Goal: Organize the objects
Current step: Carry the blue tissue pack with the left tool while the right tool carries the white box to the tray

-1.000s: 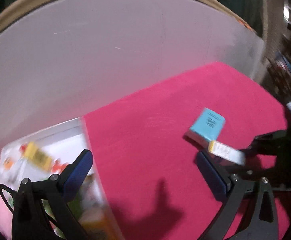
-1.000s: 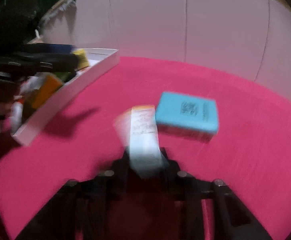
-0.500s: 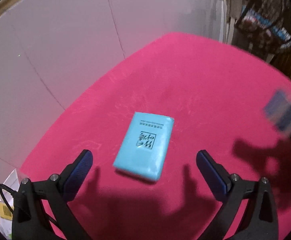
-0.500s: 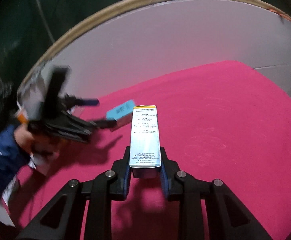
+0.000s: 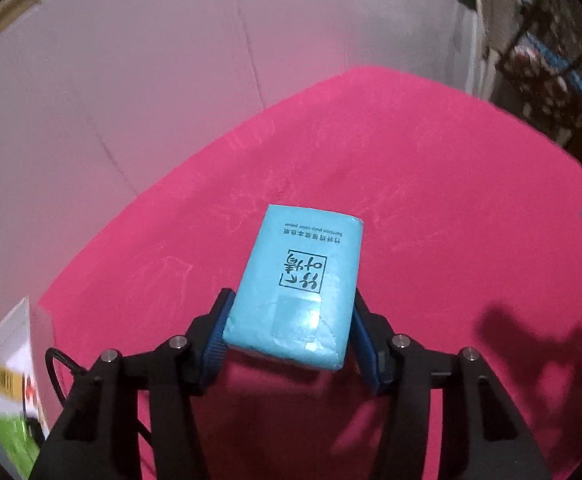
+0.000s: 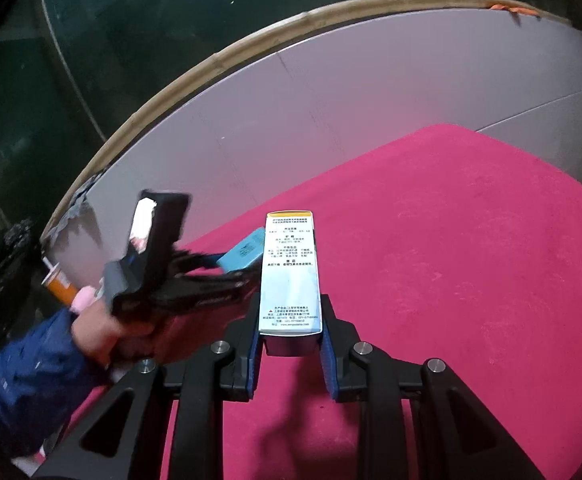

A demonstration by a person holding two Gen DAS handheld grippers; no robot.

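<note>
While level, left claw (image 5: pixel 291 332) clamps tissue pack (image 5: pixel 299 284) | right claw (image 6: pixel 290 344) clamps carton (image 6: pixel 290 276)

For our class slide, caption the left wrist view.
Left tongs shut on a blue tissue pack above the pink tablecloth.

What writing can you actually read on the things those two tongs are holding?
"Bamboo pulp color paper": upside down on the blue tissue pack in the left tongs.
Chinese line and boxed logo on it: not legible to me.
White carton in the right tongs: print too small.
</note>
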